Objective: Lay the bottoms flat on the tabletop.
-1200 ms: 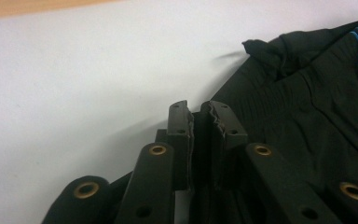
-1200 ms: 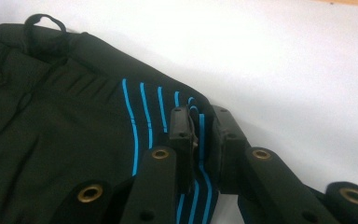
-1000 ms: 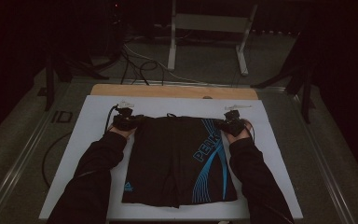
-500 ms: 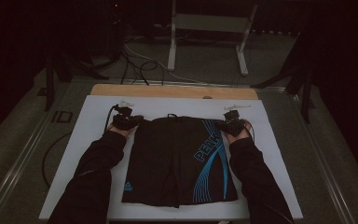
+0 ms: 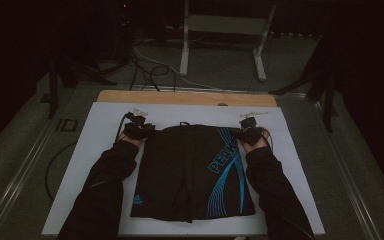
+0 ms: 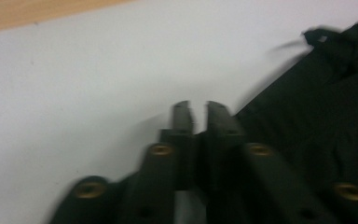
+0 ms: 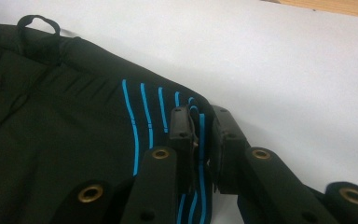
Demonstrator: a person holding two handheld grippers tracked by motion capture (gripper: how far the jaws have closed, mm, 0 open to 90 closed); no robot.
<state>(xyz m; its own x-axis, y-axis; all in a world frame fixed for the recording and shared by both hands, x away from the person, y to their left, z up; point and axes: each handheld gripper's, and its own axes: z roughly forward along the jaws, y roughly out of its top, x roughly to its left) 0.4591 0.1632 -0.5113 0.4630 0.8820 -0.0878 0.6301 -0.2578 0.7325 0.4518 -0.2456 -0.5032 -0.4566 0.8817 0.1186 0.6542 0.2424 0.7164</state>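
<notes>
Two grippers sat at the waistband corners of a pair of black swim shorts [image 5: 190, 172] spread flat on a white board [image 5: 80, 185]. The left gripper [image 6: 196, 114] rested at the shorts' left waist corner, its jaws having just been opening: a narrow gap showed between the tips over bare white board, with the fabric edge against the outer side of one jaw and, lower down between them, too dark to tell whether cloth was caught. The right gripper [image 7: 200, 122] was pinching the right waist corner, where thin blue stripes [image 7: 135, 116] ran under and between its jaws. In the high view each hand [image 5: 252, 142] lay beside the waistband, the sleeved forearms flanking the shorts. Waistband toward the far edge of the board, the legs reached toward its near edge, with a small hanging loop [image 7: 37, 23] at mid-waist and blue "PEAK" lettering [image 5: 221, 159] down the right leg. Beyond the board's far edge showed a wooden strip [image 5: 185, 98].
</notes>
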